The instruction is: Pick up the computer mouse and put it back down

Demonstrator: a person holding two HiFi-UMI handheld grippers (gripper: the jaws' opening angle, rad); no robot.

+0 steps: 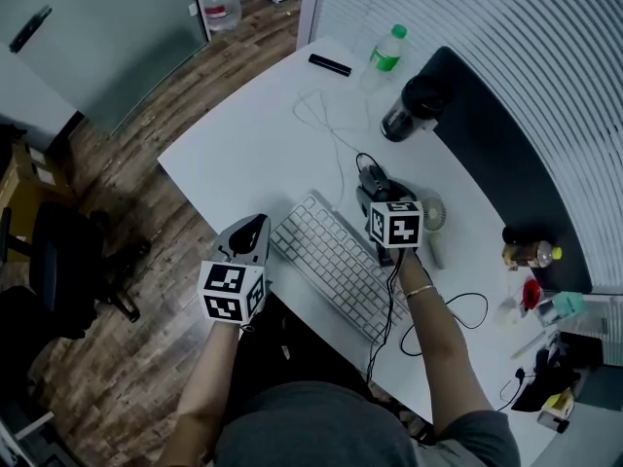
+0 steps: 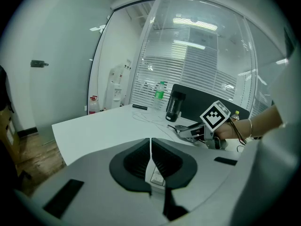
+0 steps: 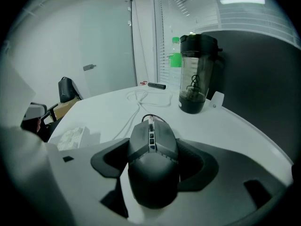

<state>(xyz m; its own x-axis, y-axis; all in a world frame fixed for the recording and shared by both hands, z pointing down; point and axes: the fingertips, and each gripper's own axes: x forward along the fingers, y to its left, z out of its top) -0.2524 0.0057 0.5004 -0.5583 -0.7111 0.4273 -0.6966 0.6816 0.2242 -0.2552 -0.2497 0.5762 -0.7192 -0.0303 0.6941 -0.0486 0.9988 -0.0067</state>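
A dark computer mouse (image 3: 153, 159) sits between my right gripper's (image 3: 154, 166) two black pads, which press on its sides; the gripper is shut on it. From the head view the mouse (image 1: 373, 181) is just past the keyboard's far end, with the right gripper (image 1: 376, 196) over it; whether it is off the table I cannot tell. Its cord runs away across the white table (image 1: 253, 144). My left gripper (image 1: 250, 232) hangs at the table's near left edge, jaws shut and empty (image 2: 150, 161).
A white keyboard (image 1: 336, 261) lies between the grippers. Behind the mouse stand a dark shaker bottle (image 1: 409, 107), a green-capped bottle (image 1: 387, 52) and a small black bar (image 1: 329, 64). A white cable (image 1: 326, 125) loops across the table. Small clutter (image 1: 531, 295) lies at the right.
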